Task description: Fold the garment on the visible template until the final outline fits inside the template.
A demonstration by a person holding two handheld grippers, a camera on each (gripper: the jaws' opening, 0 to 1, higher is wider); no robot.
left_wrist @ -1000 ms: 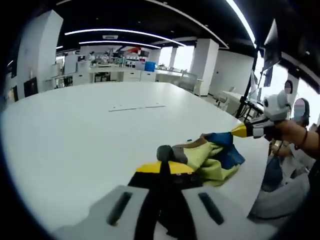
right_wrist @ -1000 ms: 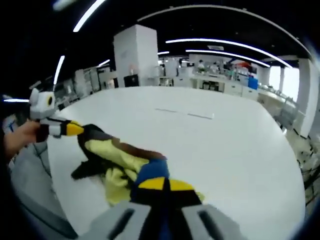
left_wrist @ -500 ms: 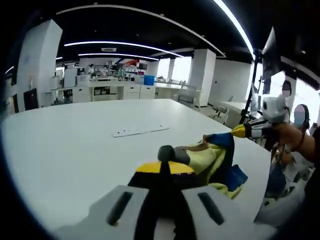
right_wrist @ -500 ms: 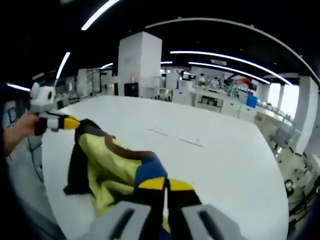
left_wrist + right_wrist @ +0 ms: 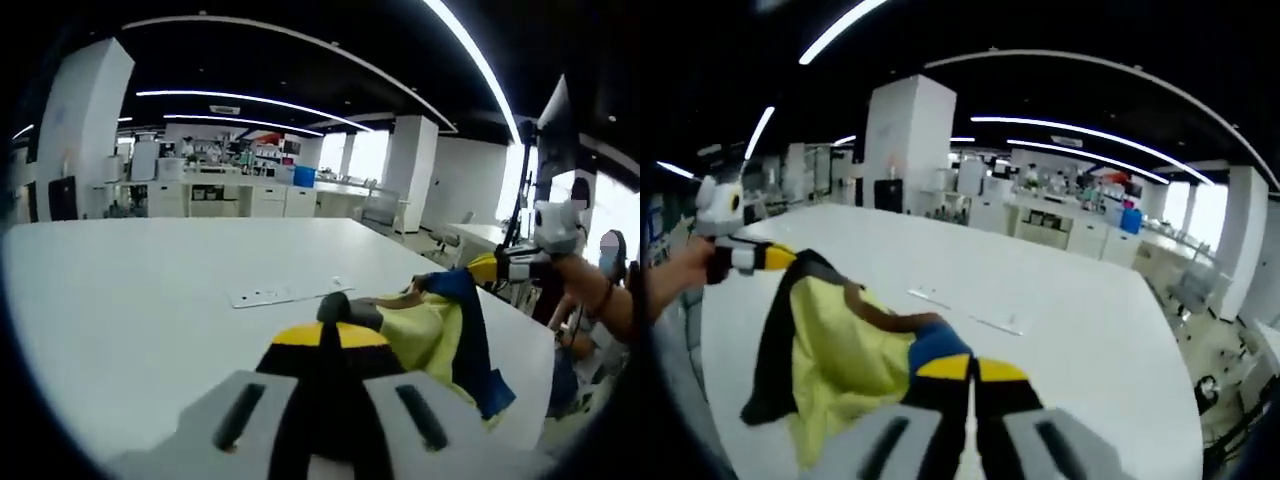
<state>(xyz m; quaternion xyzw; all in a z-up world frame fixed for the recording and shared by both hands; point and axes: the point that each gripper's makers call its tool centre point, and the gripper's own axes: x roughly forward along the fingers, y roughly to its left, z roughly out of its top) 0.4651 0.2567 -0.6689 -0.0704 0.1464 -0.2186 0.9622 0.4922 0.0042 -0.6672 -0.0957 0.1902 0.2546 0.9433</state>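
I am holding the yellow-and-blue garment (image 5: 840, 350) aloft, both grippers (image 5: 325, 335) (image 5: 965, 368) pinching its top edge. It is hanging limp and light; corners at 9 and 3 o'clock suit gripping.

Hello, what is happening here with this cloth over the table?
A person holds a hand-held gripper in each hand, and both are shut on one yellow, blue and black fabric garment. The left hand-held gripper and the right hand-held gripper each pinch a different edge, so the garment hangs spread between them above the large white table. No fold is made yet.
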